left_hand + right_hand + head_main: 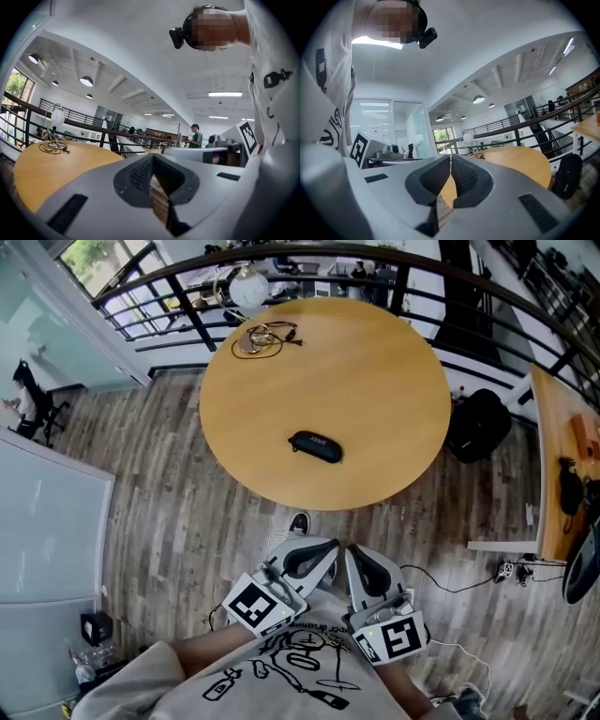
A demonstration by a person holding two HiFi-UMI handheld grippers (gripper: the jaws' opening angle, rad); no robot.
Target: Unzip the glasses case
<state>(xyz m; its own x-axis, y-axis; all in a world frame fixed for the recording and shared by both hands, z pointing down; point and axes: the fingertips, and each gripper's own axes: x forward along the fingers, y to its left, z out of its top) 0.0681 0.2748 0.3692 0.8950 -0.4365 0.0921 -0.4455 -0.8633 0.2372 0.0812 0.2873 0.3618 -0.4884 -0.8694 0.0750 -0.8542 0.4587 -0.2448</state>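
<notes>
The black zipped glasses case [315, 446] lies closed on the round wooden table [375, 371], near its front edge. Both grippers are held low against the person's chest, well short of the table and apart from the case. My left gripper [328, 546] and my right gripper [355, 552] point toward the table side by side, each shut with nothing between its fingers. In the left gripper view the left gripper [153, 156] has its jaws closed tip to tip, as does the right gripper [450, 157] in its own view. Neither gripper view shows the case.
A coiled cable [262, 338] lies at the table's far side beside a white globe lamp [248, 285]. A dark railing [403, 263] curves behind. A black backpack [478, 423] sits on the floor at the right, by another desk [555, 456].
</notes>
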